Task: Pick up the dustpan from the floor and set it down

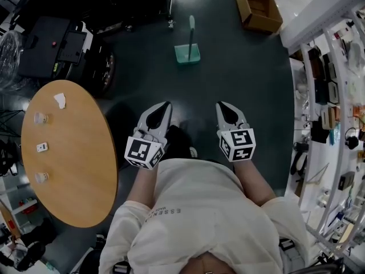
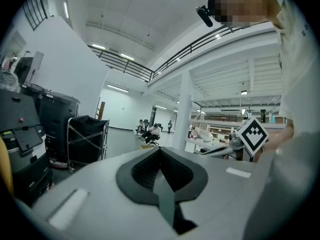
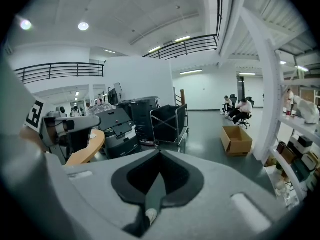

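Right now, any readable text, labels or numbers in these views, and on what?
"ESSEN": print on the person's shirt, upside down in the head view; the rest of it is unreadable.
No letters on the marker cubes of the left gripper and right gripper: square patterns only.
Labels on the shelf items: too small to read.

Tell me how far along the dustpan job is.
Done: nothing yet. The dustpan stands on the floor ahead, its handle upright, untouched. In hand: nothing. The left gripper and right gripper are both shut and empty, held close in front of the person. Left: reach the dustpan, grip it, lift it and set it down.
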A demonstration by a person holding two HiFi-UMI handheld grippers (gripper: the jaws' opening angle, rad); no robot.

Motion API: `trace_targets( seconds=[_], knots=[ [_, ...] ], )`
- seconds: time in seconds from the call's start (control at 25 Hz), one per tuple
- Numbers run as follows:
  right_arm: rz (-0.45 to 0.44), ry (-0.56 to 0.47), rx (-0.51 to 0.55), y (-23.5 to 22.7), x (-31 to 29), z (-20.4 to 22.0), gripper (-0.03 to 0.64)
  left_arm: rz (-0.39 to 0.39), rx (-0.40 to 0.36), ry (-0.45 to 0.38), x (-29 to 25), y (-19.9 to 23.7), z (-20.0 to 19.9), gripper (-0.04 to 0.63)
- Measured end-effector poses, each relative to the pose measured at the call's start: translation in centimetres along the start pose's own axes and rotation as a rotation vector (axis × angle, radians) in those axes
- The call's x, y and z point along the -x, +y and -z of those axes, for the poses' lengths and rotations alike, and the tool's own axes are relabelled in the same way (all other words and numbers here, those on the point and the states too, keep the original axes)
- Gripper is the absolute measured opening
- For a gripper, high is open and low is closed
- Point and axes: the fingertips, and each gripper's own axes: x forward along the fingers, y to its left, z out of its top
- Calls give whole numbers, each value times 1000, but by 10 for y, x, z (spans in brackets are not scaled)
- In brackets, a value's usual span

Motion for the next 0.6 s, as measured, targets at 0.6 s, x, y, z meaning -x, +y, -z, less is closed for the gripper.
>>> trace_targets(
  seconds=[0.6],
  knots=[
    [87,81,-48,-69,-211,-91,-9,66,50,25,-183,183,-39,17]
  ],
)
